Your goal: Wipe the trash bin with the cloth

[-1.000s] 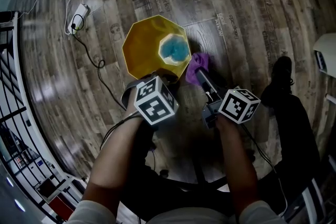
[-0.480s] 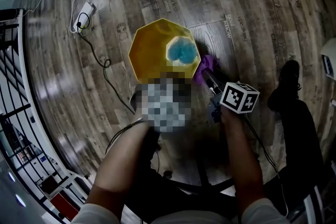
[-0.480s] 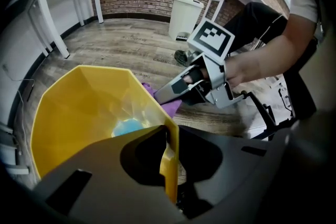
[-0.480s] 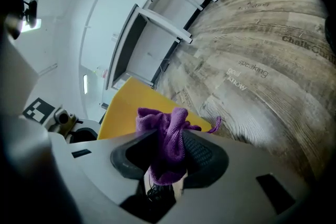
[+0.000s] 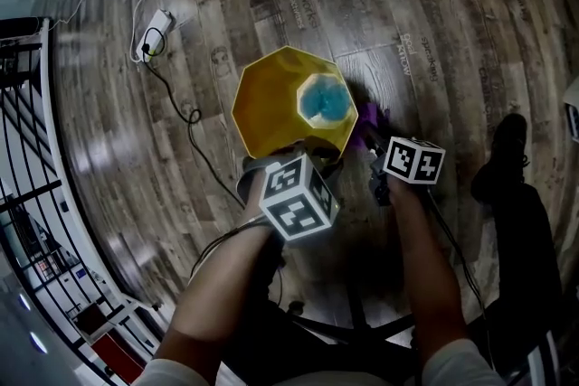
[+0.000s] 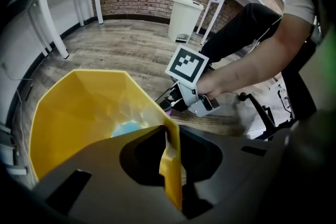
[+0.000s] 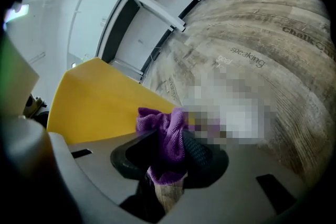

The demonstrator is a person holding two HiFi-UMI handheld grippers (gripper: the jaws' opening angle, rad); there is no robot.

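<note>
We steady the yellow trash bin [image 5: 271, 99] on the wooden floor [image 5: 434, 32] with the left gripper [image 6: 170, 165]. Its jaws stand narrow, clamped on the thin wall at the rim. The right gripper [image 7: 168, 157] has its jaws closed on the bunched purple cloth [image 7: 163, 131], which lies against the bin's outer wall on its right side.

We judge the step in hand to be wiping the outside. The next move calls for sliding the cloth along that wall under even pressure. The left grip must prevent the bin from turning or tipping.
</note>
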